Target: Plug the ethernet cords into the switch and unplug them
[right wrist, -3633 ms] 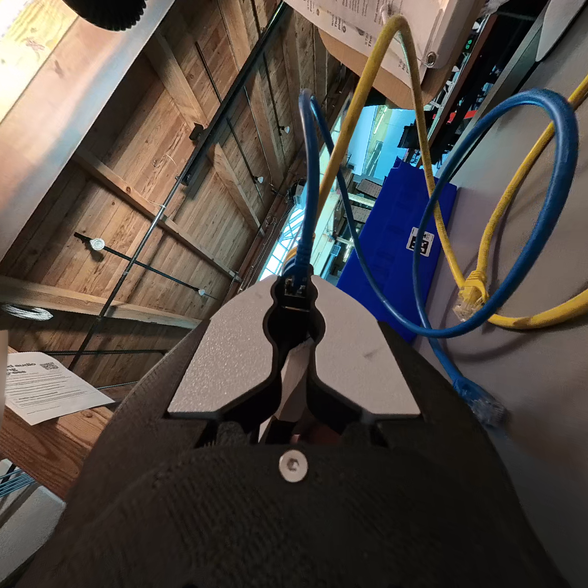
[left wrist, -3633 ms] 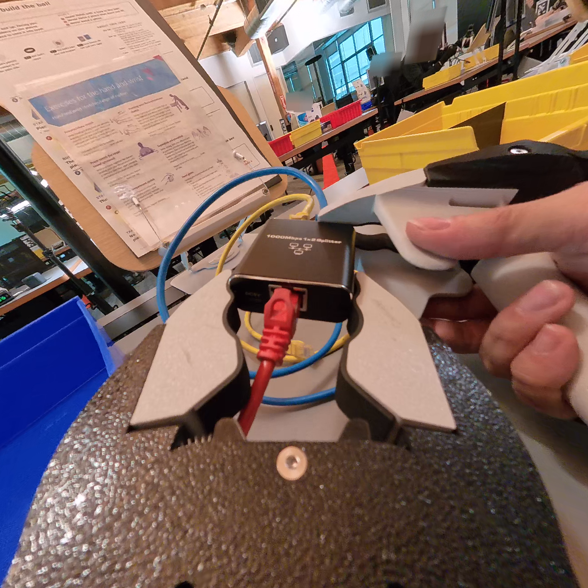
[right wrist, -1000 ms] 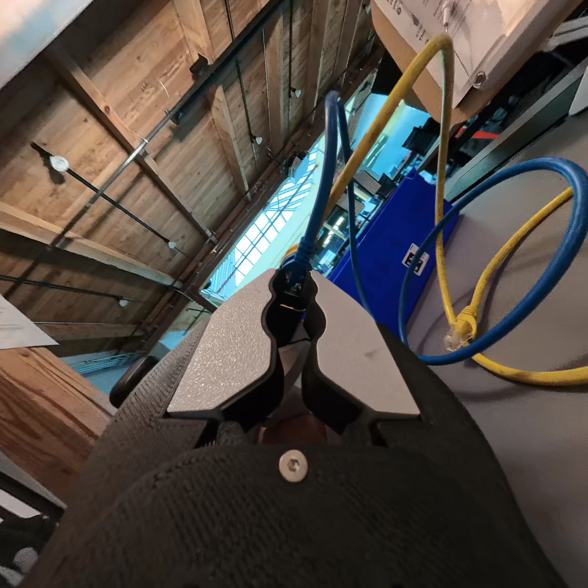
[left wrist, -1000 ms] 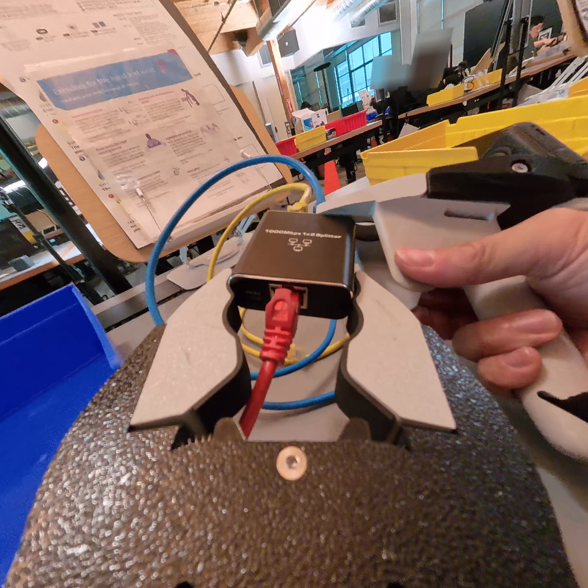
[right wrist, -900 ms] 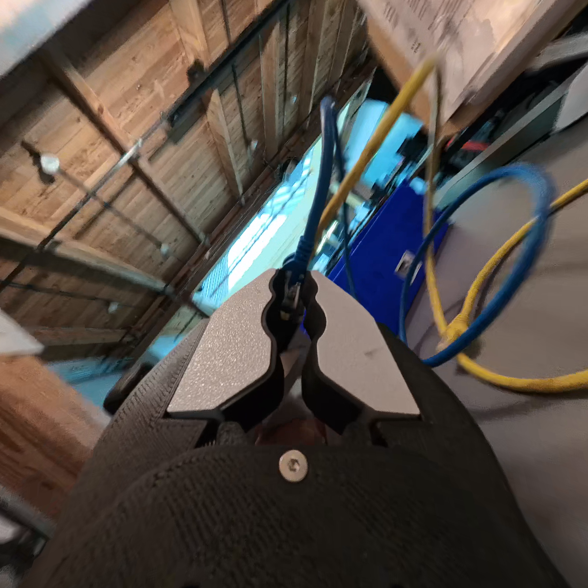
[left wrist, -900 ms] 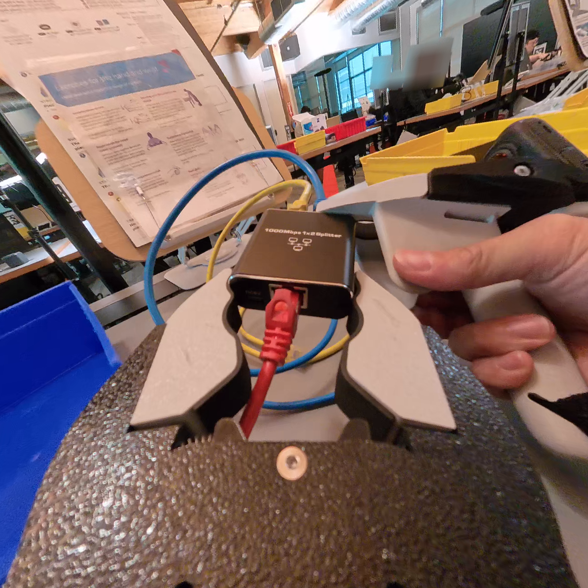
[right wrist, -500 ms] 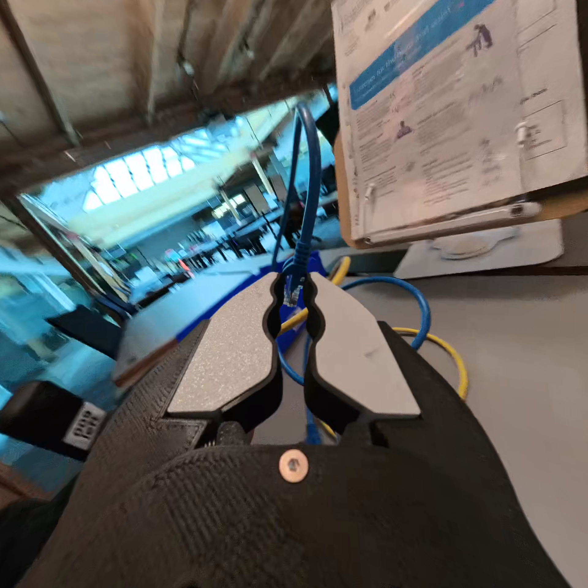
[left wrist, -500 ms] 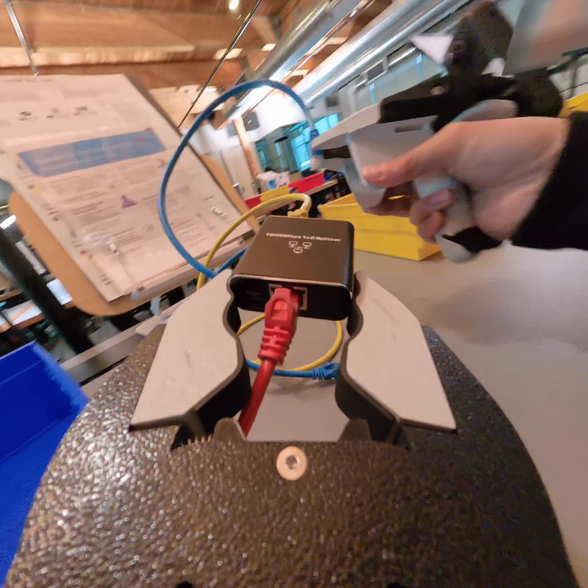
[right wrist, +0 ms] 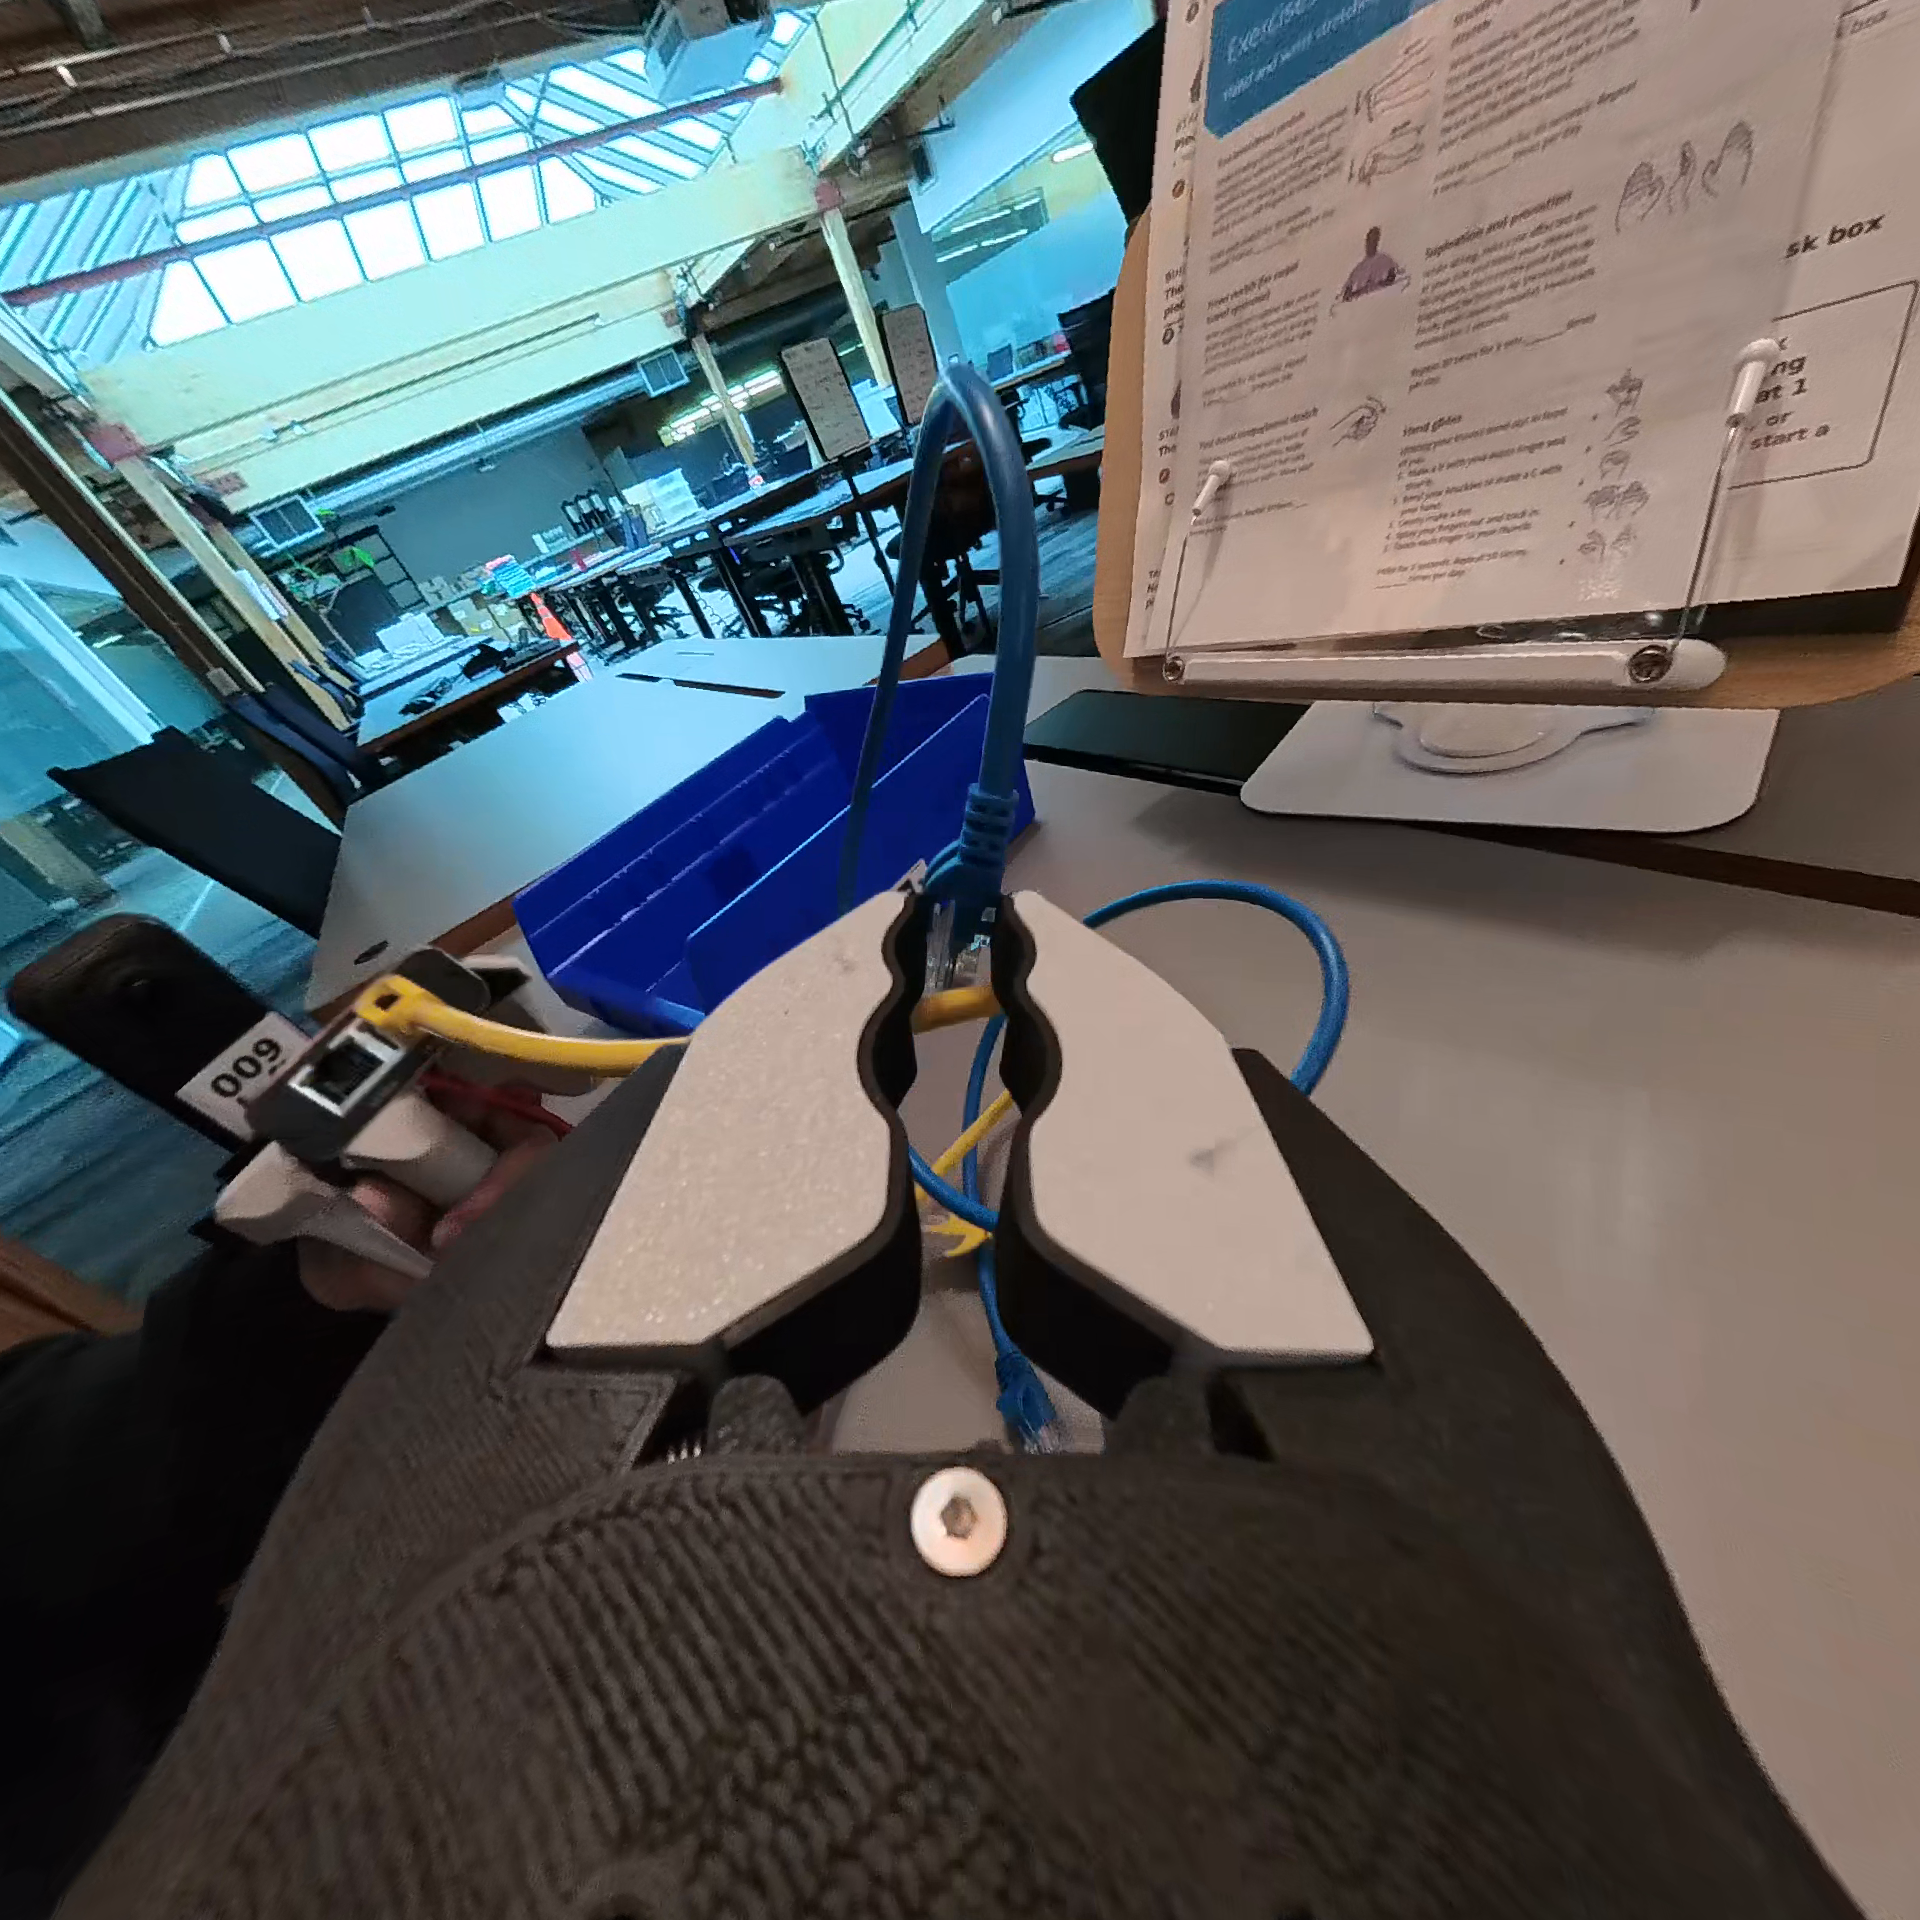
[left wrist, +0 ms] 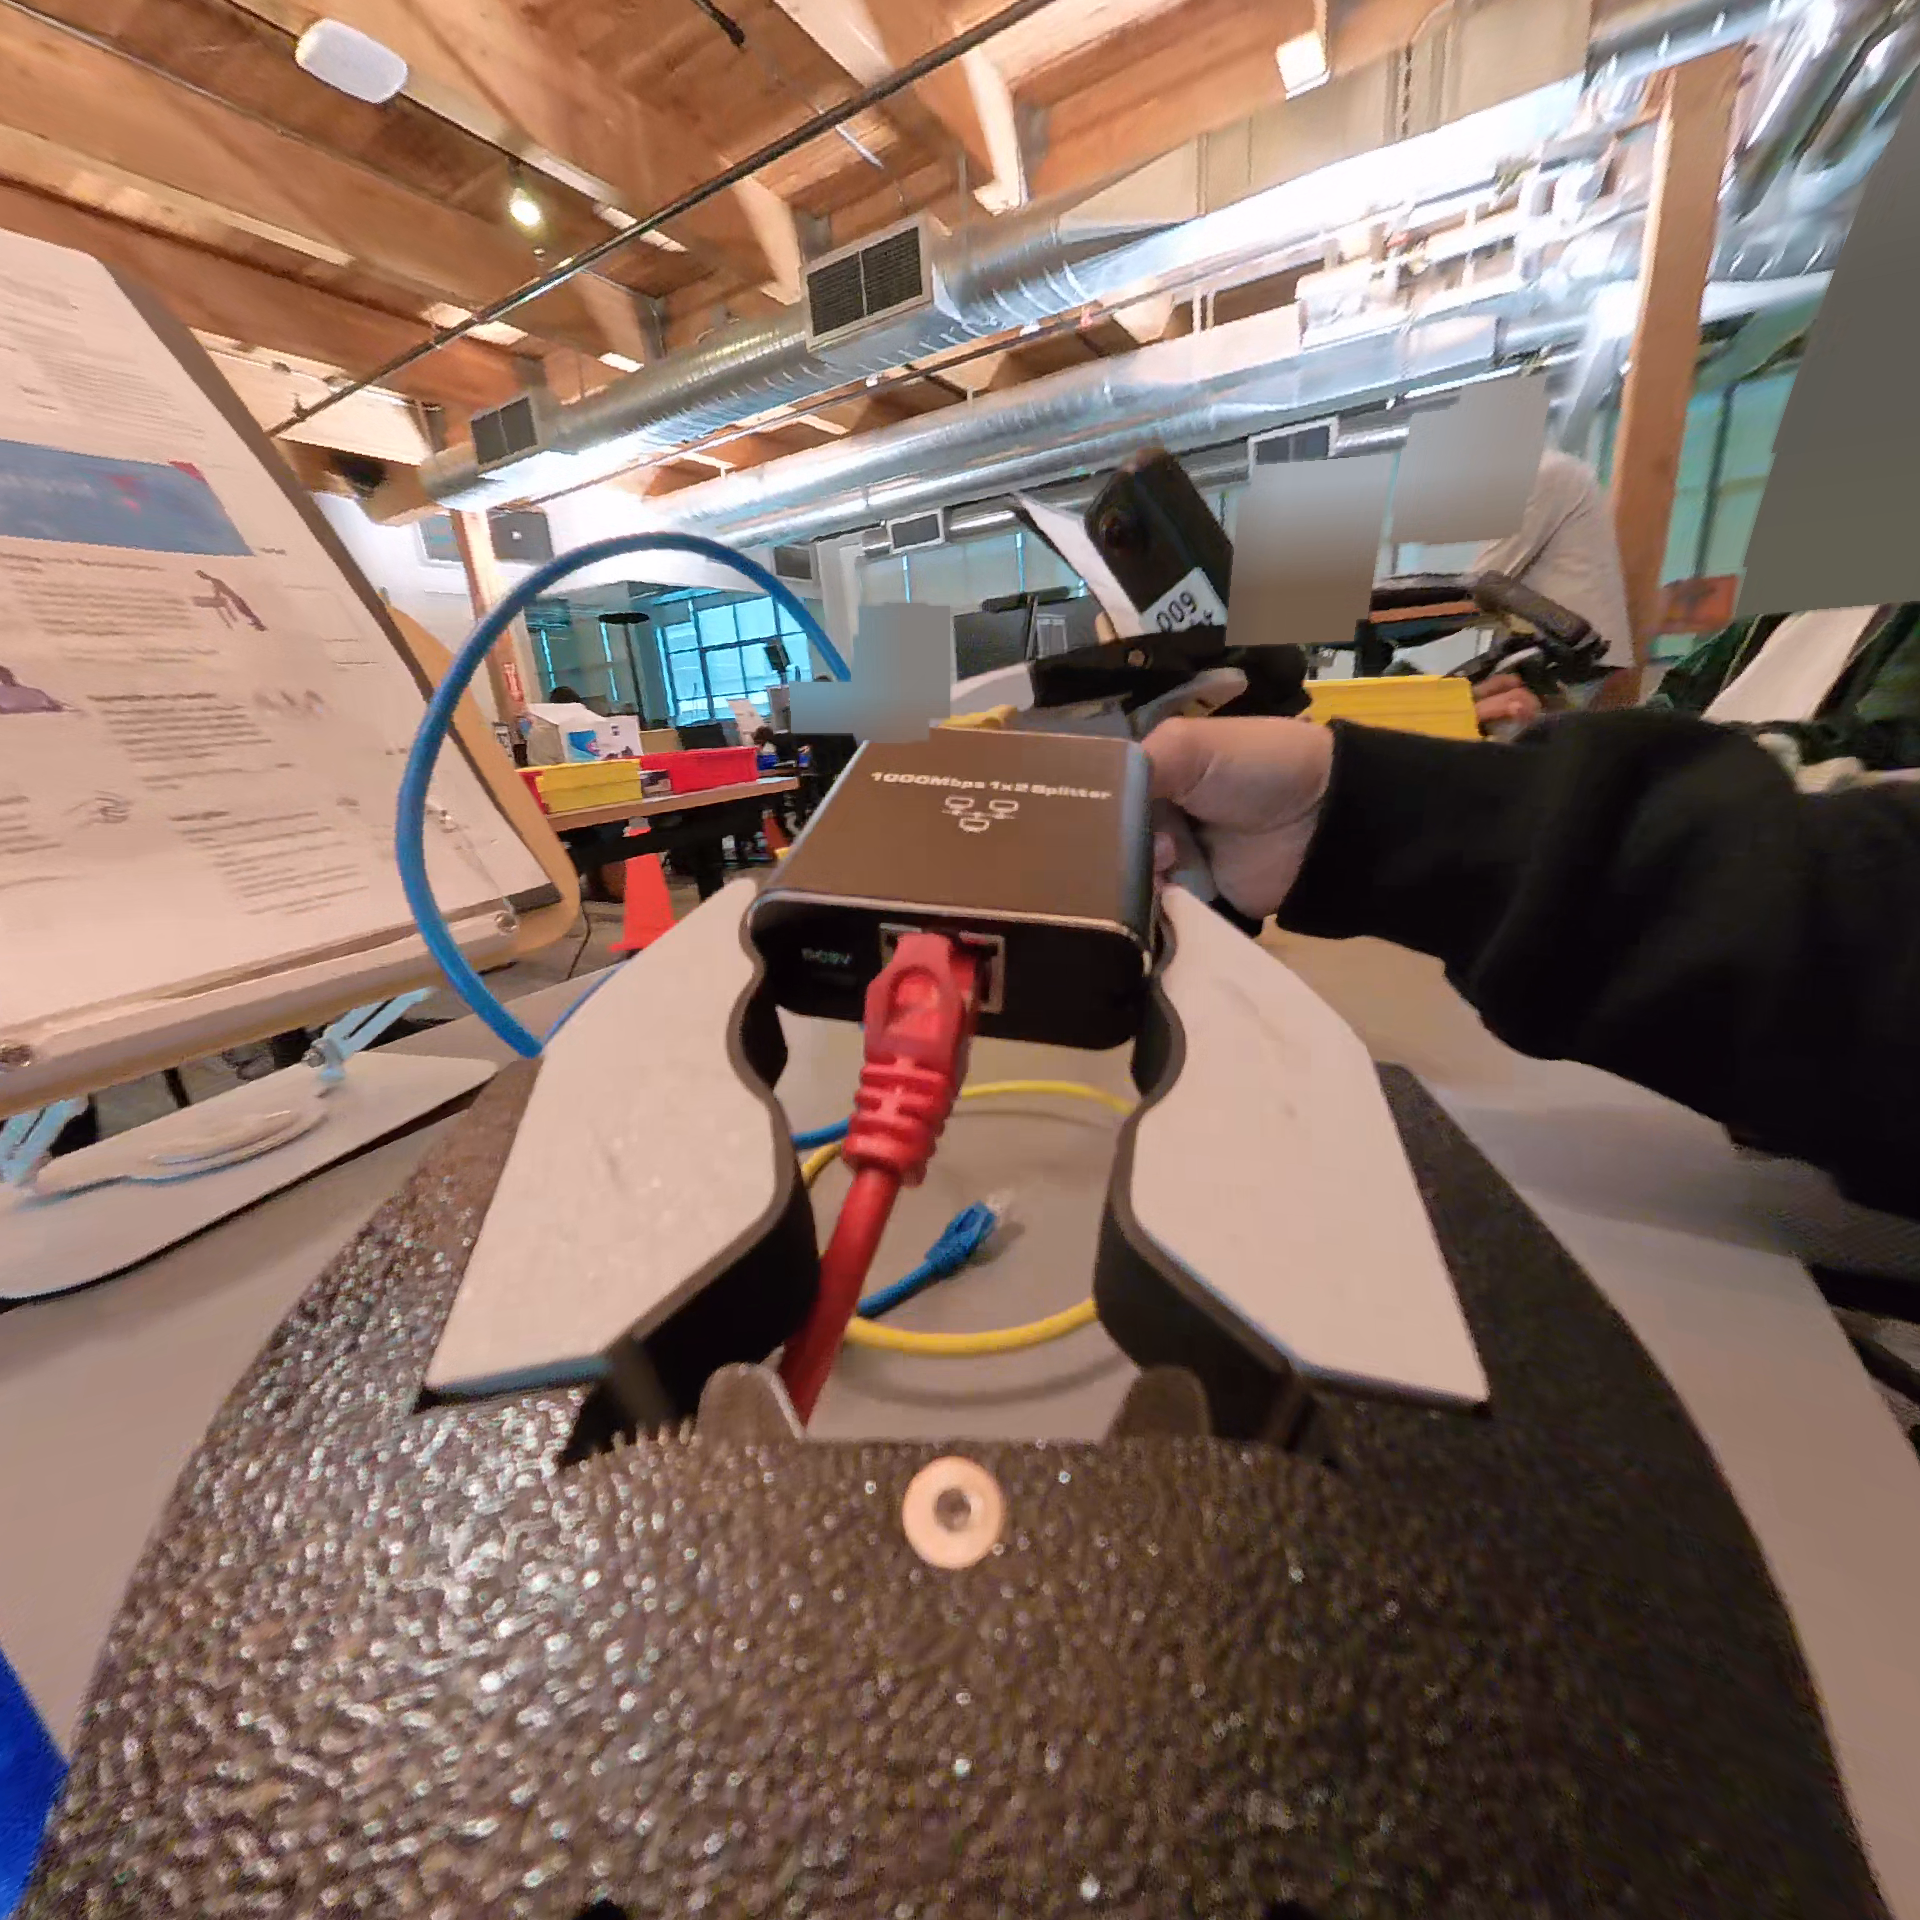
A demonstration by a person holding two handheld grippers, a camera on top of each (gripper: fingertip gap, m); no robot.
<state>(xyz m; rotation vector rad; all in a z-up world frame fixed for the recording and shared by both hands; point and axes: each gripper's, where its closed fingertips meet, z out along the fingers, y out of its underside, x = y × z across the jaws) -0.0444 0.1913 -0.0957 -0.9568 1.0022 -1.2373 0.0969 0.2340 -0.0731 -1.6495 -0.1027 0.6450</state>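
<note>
My left gripper (left wrist: 951, 935) is shut on the black switch (left wrist: 997, 821) and holds it above the grey table (left wrist: 1610, 1299). A red cord (left wrist: 914, 1039) is plugged into the near face. In the right wrist view the switch (right wrist: 338, 1081) is at the left, with a yellow cord (right wrist: 520, 1039) plugged into its far face beside an empty port. My right gripper (right wrist: 956, 935) is shut on the blue cord's plug (right wrist: 961, 930), apart from the switch. The blue cord (right wrist: 997, 582) arches upward. Its other plug (left wrist: 961, 1242) lies on the table.
A blue bin (right wrist: 769, 842) stands beyond the grippers at the left. A document stand with printed sheets (right wrist: 1507, 364) sits at the back on a white base (right wrist: 1507, 769). Yellow cord loops (left wrist: 966, 1340) lie on the table under the switch. A person's sleeve (left wrist: 1610, 914) reaches in from the right.
My right gripper has drawn away from the far face of the switch with the blue plug and turned level. My left gripper has tilted up, still holding the switch.
</note>
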